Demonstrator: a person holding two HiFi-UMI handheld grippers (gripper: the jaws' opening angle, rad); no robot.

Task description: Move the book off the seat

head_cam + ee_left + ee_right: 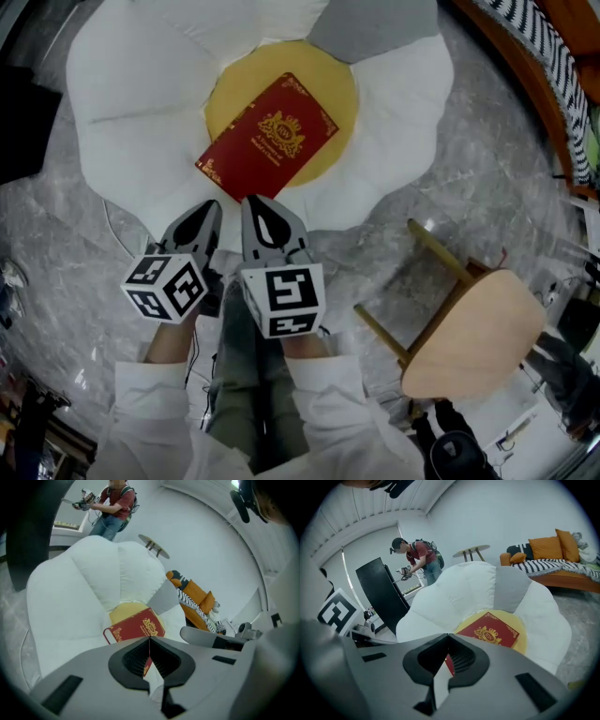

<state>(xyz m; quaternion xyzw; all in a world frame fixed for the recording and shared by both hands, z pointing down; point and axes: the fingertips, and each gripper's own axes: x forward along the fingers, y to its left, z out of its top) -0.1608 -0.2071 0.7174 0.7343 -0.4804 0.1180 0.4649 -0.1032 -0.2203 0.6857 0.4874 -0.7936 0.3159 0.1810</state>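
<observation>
Marbled grey floor (487, 187) surrounds the white flower-shaped seat (141, 122), where I see the red gilt-crested book (267, 141) flat on the yellow centre (230, 94), just beyond my left gripper (208, 211) and right gripper (255, 208), both clenched on nothing.

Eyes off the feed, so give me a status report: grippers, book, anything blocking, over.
Left gripper and right gripper shut, empty, side by side at the book's near edge. Book flat on the seat's yellow centre. Nothing blocking.
</observation>
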